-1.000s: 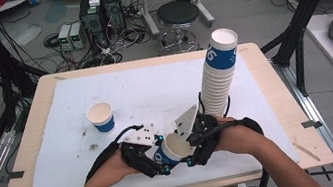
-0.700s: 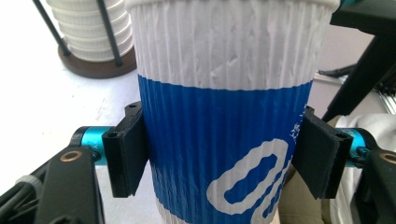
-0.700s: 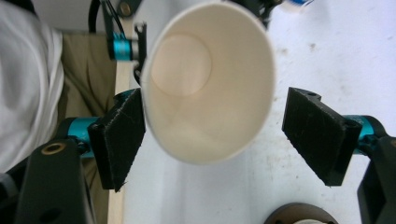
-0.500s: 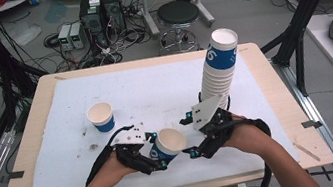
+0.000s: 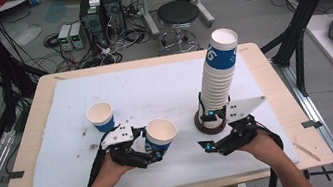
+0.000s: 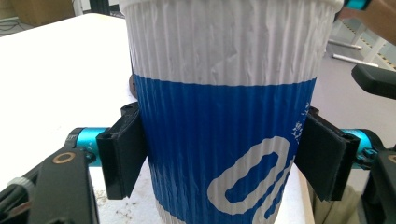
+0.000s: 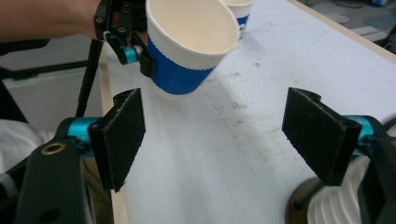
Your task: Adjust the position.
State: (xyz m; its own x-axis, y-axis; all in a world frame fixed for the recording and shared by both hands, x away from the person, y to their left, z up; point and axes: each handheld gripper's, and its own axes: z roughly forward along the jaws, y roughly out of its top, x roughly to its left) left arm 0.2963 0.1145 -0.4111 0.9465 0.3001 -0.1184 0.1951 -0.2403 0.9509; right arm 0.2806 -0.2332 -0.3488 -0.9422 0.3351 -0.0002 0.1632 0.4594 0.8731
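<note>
A white-and-blue ribbed paper cup (image 5: 161, 134) hangs tilted just above the white mat, and my left gripper (image 5: 156, 151) is shut on its blue band. In the left gripper view both black pads (image 6: 123, 154) press the sides of the cup (image 6: 224, 116); the jaws have just been opening a little with the cup still between them. My right gripper (image 5: 207, 130) stands open and empty to the cup's right, beside the foot of the tall cup stack (image 5: 220, 80). The right gripper view looks between its own jaws (image 7: 212, 135) at the held cup (image 7: 187, 42).
A second paper cup (image 5: 101, 116) stands upright on the mat (image 5: 152, 80) at the left. The stack rests on a dark round base (image 5: 205, 127). Wooden table edges frame the mat; a stool (image 5: 177, 13) and cables lie beyond the far edge.
My right gripper has drawn away from the cup to the right, toward the stack's foot. The left gripper keeps the cup and has shifted slightly left.
</note>
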